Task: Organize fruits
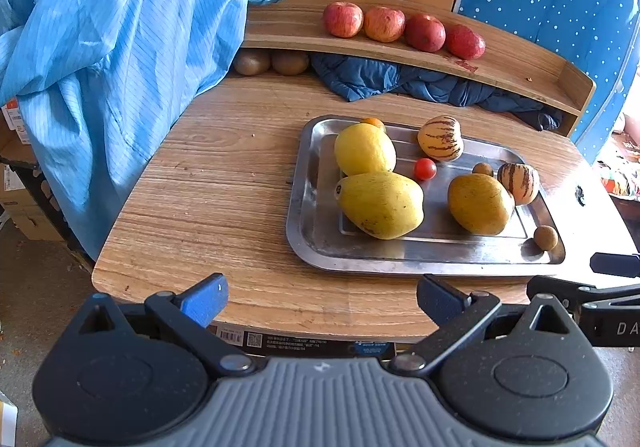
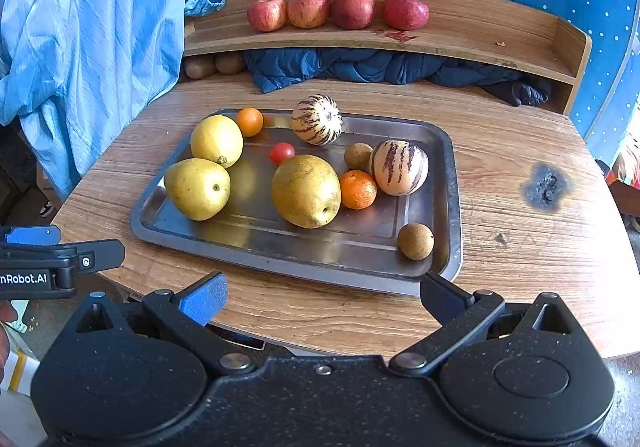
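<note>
Both the left tongs (image 1: 320, 301) and the right tongs (image 2: 322, 299) hang spread apart and empty over the surface's (image 2: 500, 175) near edge. Just beyond, a steel tray (image 2: 450, 183) holds pears, striped melons, oranges and a tomato; four apples (image 2: 336, 11) line the shelf (image 2: 500, 23) behind.

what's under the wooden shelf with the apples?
Under the shelf: two brown kiwis at the left and a crumpled dark blue jacket. Anything behind the jacket is hidden.
</note>
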Demonstrator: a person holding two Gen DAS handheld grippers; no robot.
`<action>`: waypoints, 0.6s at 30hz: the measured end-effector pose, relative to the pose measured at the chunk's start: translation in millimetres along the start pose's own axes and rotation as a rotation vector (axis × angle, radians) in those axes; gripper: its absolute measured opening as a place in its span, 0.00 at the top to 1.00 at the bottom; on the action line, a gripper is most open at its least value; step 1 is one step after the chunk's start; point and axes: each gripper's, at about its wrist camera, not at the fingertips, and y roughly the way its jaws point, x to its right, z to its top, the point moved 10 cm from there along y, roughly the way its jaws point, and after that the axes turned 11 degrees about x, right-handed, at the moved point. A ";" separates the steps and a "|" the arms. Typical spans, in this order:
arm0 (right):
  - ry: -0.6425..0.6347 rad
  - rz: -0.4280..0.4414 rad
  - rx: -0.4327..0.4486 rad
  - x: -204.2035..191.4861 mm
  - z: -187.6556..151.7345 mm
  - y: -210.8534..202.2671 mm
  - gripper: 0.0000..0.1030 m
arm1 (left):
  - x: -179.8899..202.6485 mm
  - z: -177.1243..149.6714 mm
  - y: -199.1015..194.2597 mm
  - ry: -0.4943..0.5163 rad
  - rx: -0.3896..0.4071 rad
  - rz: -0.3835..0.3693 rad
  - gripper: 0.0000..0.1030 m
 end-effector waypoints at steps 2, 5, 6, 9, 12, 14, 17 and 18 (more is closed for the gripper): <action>0.001 -0.002 -0.002 -0.1 -0.2 0.2 0.01 | 0.1 0.0 0.7 0.000 -0.001 -0.003 0.01; 0.003 -0.006 -0.004 0.4 -0.6 0.6 0.01 | 0.0 -0.4 1.7 0.003 -0.004 -0.008 0.01; 0.004 -0.007 -0.005 0.3 -0.9 0.3 0.01 | 0.7 -0.9 1.8 0.003 -0.004 -0.008 0.01; 0.003 -0.007 -0.005 0.3 -0.7 0.5 0.01 | 0.3 -1.1 2.2 0.003 -0.005 -0.010 0.01; 0.003 -0.006 -0.005 0.5 -0.8 0.6 0.01 | 0.5 -1.2 2.2 0.003 -0.005 -0.009 0.01; 0.003 -0.006 -0.006 0.6 -0.8 0.6 0.01 | 0.6 -1.4 2.0 0.003 -0.006 -0.008 0.01; 0.002 -0.005 -0.006 0.4 -0.9 0.6 0.01 | 0.7 -1.5 2.0 0.002 -0.006 -0.007 0.01; 0.002 -0.005 -0.006 0.4 -0.8 0.7 0.01 | 0.7 -1.4 2.1 0.002 -0.006 -0.008 0.01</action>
